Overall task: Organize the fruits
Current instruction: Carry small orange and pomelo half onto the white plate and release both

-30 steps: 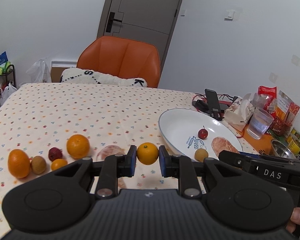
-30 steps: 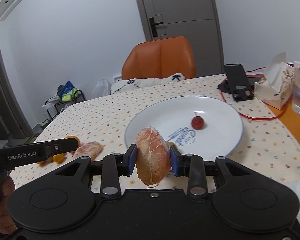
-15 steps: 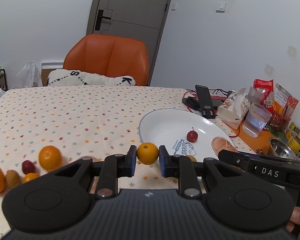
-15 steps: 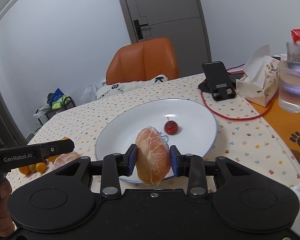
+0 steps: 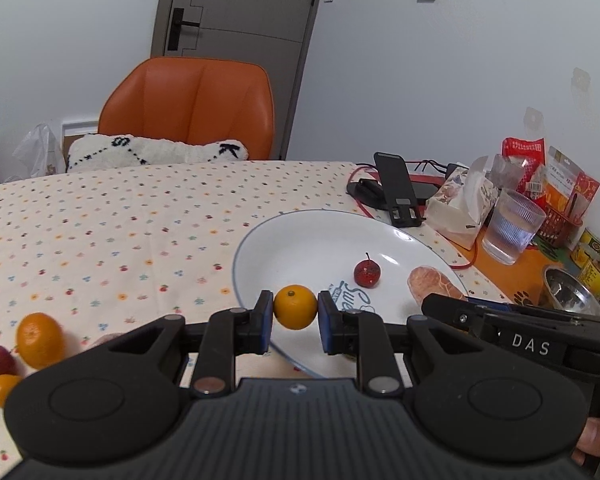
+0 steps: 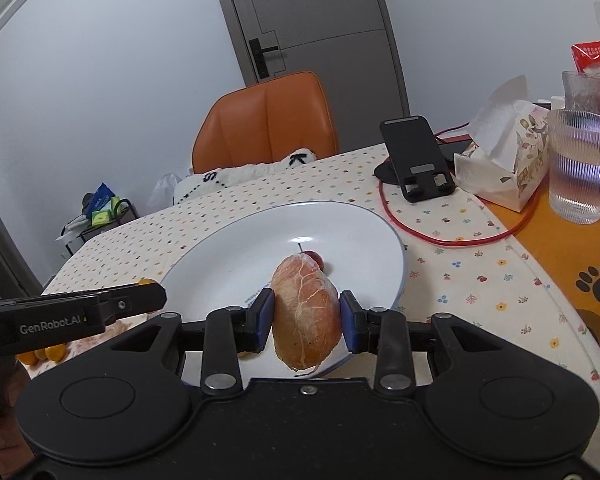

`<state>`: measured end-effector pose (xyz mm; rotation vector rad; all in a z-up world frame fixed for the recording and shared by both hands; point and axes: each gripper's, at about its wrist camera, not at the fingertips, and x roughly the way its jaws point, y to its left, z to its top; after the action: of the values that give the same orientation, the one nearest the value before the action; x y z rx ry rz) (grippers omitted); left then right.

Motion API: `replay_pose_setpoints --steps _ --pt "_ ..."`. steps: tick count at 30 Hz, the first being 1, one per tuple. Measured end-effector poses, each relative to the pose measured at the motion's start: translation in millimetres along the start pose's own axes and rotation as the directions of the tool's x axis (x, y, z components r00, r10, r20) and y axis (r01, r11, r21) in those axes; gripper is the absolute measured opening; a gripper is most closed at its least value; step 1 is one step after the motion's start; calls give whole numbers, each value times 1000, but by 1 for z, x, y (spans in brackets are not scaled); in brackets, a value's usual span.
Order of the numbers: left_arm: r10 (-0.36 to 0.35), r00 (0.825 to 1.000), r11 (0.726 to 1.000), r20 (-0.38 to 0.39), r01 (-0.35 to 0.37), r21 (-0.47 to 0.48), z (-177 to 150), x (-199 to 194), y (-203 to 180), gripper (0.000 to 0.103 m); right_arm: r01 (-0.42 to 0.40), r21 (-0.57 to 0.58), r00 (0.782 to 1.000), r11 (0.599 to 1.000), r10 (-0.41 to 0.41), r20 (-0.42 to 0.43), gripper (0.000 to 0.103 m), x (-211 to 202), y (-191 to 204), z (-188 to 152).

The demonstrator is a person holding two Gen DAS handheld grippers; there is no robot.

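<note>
Both grippers carried in from the fruit row to above the white plate (image 5: 260,248) since a second ago; loose fruit now at the left view's 8 o'clock edge. Left gripper (image 5: 295,309): fingers clamped on a small orange (image 5: 295,306), held over the plate's near rim. Right gripper (image 6: 306,316): fingers clamped on a peeled pomelo segment (image 6: 305,314), upright, over the plate's near half. On plate: small red fruit (image 5: 367,273) near centre. On tablecloth (image 5: 120,220) at 8 o'clock: larger orange (image 5: 39,339), dark red fruit (image 5: 2,360), small orange fruit (image 5: 4,388). At 2 o'clock of plate: phone stand (image 5: 396,192), tissue box (image 5: 460,208), glass (image 5: 510,228).
</note>
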<state>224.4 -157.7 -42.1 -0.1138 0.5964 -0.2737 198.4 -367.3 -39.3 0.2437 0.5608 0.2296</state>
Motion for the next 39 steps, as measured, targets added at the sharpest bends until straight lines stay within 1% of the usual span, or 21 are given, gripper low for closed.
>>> replay_pose_setpoints --steps 3,5,6,11,14,17,19,21,22,24,26,28,30,32,34,36,38,39 --pt "-1 1000 1000 -8 2 5 1 6 -3 22 3 6 1000 1000 -3 1 34 3 -2 0" --pt "-1 1000 1000 -16 1 7 2 8 -4 22 0 15 1000 1000 0 -10 40 5 -3 -1" --pt "7 1000 1000 -14 -7 7 2 8 -4 22 2 15 1000 1000 -2 -8 40 5 -3 -1" --pt "25 1000 1000 -11 -25 -17 2 3 0 26 -6 16 1000 1000 6 8 41 -3 -2 -2" --pt "29 1000 999 -9 -29 -24 1 -2 3 26 -7 21 1000 1000 7 17 46 -8 -1 -2" --pt "32 999 999 -7 -32 -30 1 -10 6 27 -12 29 1000 1000 11 18 48 -11 1 -3" --pt "36 999 999 -4 -36 -38 1 -16 8 31 -15 32 1000 999 14 19 50 -15 3 -5" --pt "45 999 998 3 -45 -47 0 -23 12 39 -16 34 1000 999 15 22 52 -18 5 -6" --pt "50 999 997 7 -49 -53 -1 -26 13 41 -16 34 1000 999 15 22 53 -19 6 -6" --pt "61 998 996 12 -60 -65 -1 -32 17 52 -14 35 1000 999 14 24 54 -21 7 -7" --pt "75 997 995 8 -74 -72 -1 -37 19 58 -16 37 999 999 15 30 60 -25 9 -8" --pt "78 997 994 8 -77 -83 -2 -42 22 61 -15 35 999 999 13 36 63 -29 11 -9" --pt "82 997 993 16 -80 -87 -2 -49 24 71 -14 29 999 999 13 43 66 -32 14 -10" --pt "98 995 992 27 -95 -85 -3 -55 25 76 -5 27 999 1000 3 54 74 -36 17 -10" --pt "104 994 991 33 -100 -88 -4 -60 27 78 0 27 998 1000 -1 59 76 -39 19 -10" --pt "105 994 991 33 -101 -92 -6 -65 29 79 -1 25 998 1000 -1 63 81 -43 22 -10" --pt "111 993 990 35 -107 -93 -7 -69 31 79 5 21 997 1000 -6 77 92 -46 25 -11" --pt "114 993 989 36 -110 -95 -8 -71 33 79 10 21 996 1000 -12 86 95 -48 27 -11"
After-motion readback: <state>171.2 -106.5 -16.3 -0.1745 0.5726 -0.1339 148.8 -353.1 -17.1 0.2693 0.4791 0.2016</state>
